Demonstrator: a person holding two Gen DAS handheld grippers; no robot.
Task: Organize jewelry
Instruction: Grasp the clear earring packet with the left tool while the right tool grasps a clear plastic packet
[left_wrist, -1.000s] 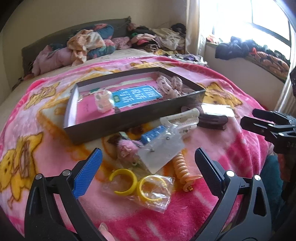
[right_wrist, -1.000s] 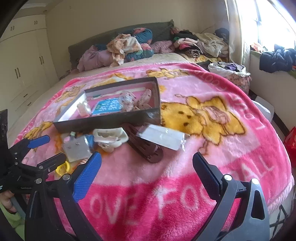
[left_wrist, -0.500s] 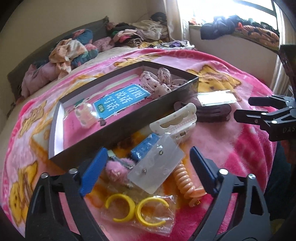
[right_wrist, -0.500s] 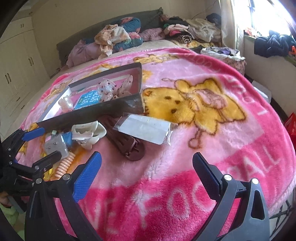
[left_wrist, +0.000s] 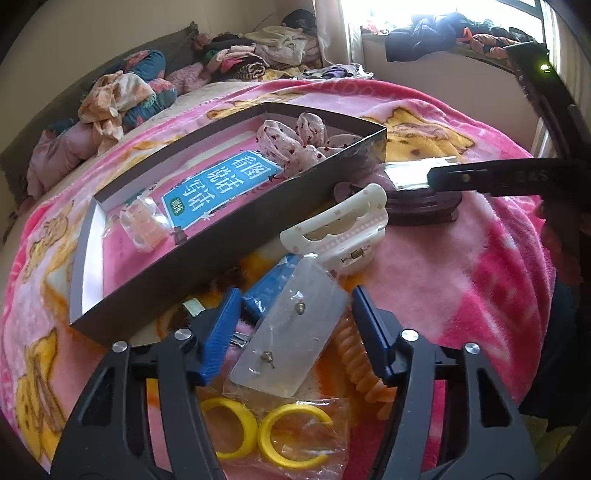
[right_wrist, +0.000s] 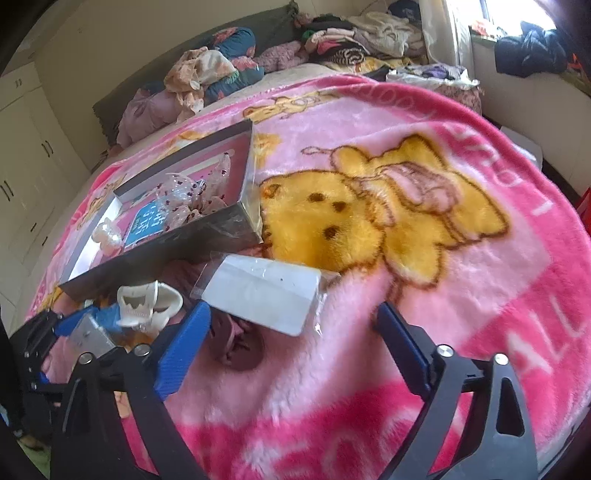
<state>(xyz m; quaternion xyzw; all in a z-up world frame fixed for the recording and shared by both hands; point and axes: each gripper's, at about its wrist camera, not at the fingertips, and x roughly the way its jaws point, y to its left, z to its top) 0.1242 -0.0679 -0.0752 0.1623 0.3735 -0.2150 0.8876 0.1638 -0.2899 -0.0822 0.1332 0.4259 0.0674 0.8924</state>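
Note:
In the left wrist view my left gripper (left_wrist: 295, 295) straddles a clear earring card (left_wrist: 291, 332) that lies on the pink blanket. Its jaws are closing, and the blue pads (left_wrist: 221, 332) stand just off the card's edges. In the right wrist view my right gripper (right_wrist: 291, 308) hangs low over a white card in a plastic sleeve (right_wrist: 262, 295). Its jaws are closing too, still wide, with the sleeve's near edge between the tips. The dark box (left_wrist: 221, 240) holds a blue book, a spotted scrunchie (left_wrist: 295, 140) and a small clear case (left_wrist: 144, 221).
Around the earring card lie a white claw clip (left_wrist: 340, 225), a blue packet (left_wrist: 269, 284), an orange spiral tie (left_wrist: 354, 358) and bagged yellow bangles (left_wrist: 258, 435). A dark brown clip (right_wrist: 240, 350) lies partly under the white sleeve. Piled clothes line the headboard.
Both grippers came forward and down towards the bed. The left jaws narrowed around the earring card. The right jaws narrowed a little and now reach the white sleeve.

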